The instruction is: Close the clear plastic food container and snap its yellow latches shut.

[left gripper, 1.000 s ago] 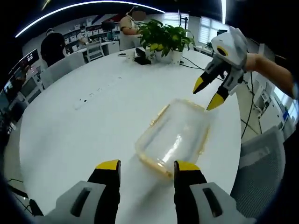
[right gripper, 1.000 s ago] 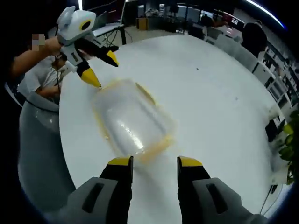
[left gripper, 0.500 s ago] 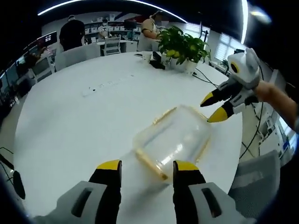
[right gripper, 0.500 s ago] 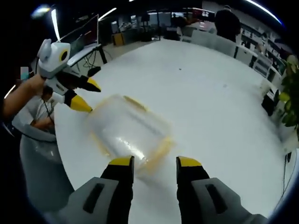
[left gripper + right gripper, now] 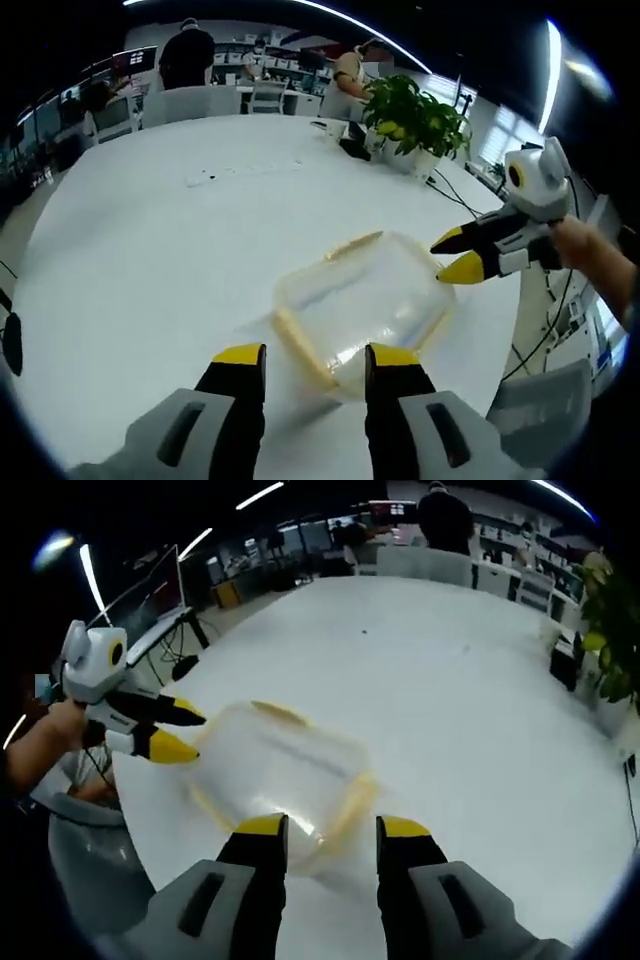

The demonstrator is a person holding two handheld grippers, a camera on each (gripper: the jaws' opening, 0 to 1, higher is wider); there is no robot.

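Left gripper [image 5: 303,356]: seen in the left gripper view, two grey jaws with yellow tips rise from the bottom edge, spread apart, nothing between them. The tips stand at the near end of the clear plastic food container [image 5: 362,298]; contact cannot be told. In the right gripper view the same tool [image 5: 173,730] enters from the left, held in a hand [image 5: 52,727], white-and-grey body, dark tapering jaws with yellow tips parted, pointed level at the far end of the container.

Right gripper [image 5: 331,827]: in the right gripper view, jaws of the same make, spread and empty, tips at the near edge of the container [image 5: 282,776]. In the left gripper view it [image 5: 455,253] comes in from the right, held in a hand [image 5: 582,252], jaws parted, lower yellow tip just beside the container's far corner.

Container: rectangular with rounded corners, transparent, glossy, lid on top. It lies flat near the edge of the table, between the two grippers. Yellow latches [image 5: 351,245] run along its sides; one long latch [image 5: 297,344] flares outward at the near side. The right gripper view shows it blurred.

Table [image 5: 150,250]: large, round, white, smooth matte top.

Potted plant [image 5: 415,112]: green leafy, on the far side of the table.

Background: office desks, monitors, two standing persons [image 5: 190,58].

Writing: none legible.
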